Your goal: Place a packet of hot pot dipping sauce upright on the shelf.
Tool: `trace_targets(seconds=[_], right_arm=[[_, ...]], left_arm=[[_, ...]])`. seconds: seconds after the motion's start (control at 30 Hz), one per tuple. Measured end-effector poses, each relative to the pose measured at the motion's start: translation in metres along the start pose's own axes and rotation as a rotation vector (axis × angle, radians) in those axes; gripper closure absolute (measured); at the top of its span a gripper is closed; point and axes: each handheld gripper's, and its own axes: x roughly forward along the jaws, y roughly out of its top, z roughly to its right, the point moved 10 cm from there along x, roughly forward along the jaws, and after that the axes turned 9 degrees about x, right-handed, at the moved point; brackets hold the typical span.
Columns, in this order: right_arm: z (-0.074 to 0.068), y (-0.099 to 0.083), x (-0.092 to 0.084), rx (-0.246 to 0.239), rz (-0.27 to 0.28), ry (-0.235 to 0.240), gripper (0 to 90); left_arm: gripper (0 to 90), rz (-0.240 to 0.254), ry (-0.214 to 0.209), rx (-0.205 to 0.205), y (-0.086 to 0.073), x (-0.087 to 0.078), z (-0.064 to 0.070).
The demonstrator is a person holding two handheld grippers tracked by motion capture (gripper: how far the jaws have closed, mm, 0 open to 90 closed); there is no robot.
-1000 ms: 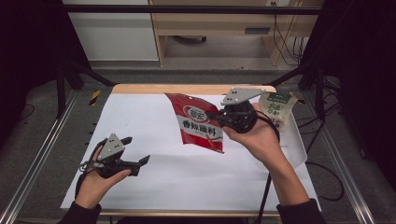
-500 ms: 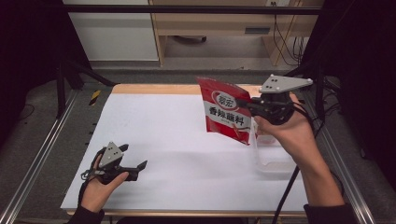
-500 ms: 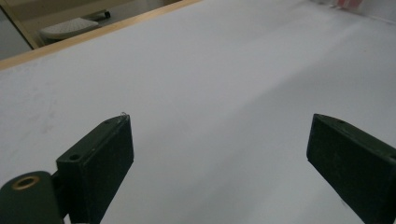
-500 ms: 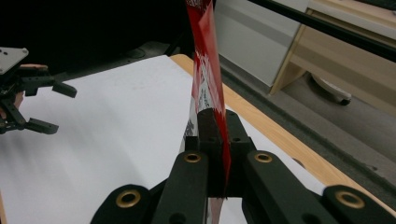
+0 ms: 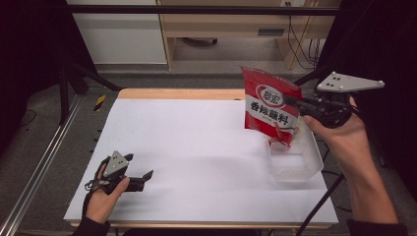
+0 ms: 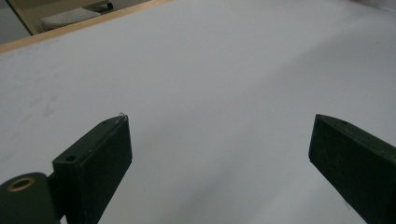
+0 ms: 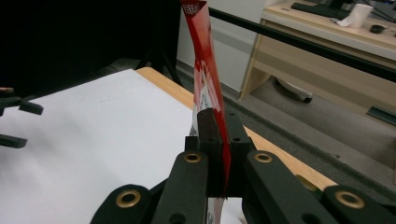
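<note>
A red snack bag [image 5: 269, 110] with white print hangs upright in the air, its lower edge over the far end of a clear plastic tub [image 5: 297, 169] at the table's right side. My right gripper [image 5: 293, 102] is shut on the bag's right edge. In the right gripper view the jaws of that gripper [image 7: 218, 122] pinch the thin red bag [image 7: 201, 60] edge-on. My left gripper [image 5: 139, 168] lies low over the white table [image 5: 196, 142] at the front left, open, with nothing between its jaws. The left gripper view shows its own gripper [image 6: 219, 149] open over the bare white surface.
A wooden strip [image 5: 182, 93] edges the table's far side, and beyond it stands a desk [image 5: 221, 29]. A metal rail [image 5: 39, 162] runs along the left. The left gripper [image 7: 16, 123] shows far off in the right gripper view.
My right gripper has carried the red bag from the table's middle rightward and up, over the clear tub. The left hand has sunk a little toward the table.
</note>
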Motion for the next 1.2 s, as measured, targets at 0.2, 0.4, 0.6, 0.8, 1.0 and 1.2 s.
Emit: trace_targets(seconds=[0.2, 0.4, 0.6, 0.8, 1.0, 1.2], right_arm=[[0.022, -0.006, -0.016, 0.035, 0.016, -0.040, 89.6], [0.039, -0.015, -0.029, 0.050, 0.020, -0.065, 89.6], [0.051, -0.026, -0.038, 0.066, 0.013, -0.085, 89.6], [0.059, -0.036, -0.043, 0.082, 0.010, -0.085, 89.6], [0.063, -0.047, -0.042, 0.090, -0.004, -0.078, 89.5], [0.066, -0.063, -0.037, 0.100, -0.027, -0.064, 89.5]], left_arm=[[6.1, 0.005, 0.029, -0.010, -0.001, -0.001, -0.005], [6.1, 0.001, 0.032, -0.014, -0.003, -0.001, -0.007], [6.0, 0.000, 0.028, -0.011, -0.003, -0.001, -0.005], [6.0, -0.002, 0.027, -0.011, -0.003, -0.001, -0.006], [6.1, 0.000, 0.031, -0.016, -0.004, -0.002, -0.008], [6.0, -0.004, 0.028, -0.012, -0.005, -0.001, -0.008]])
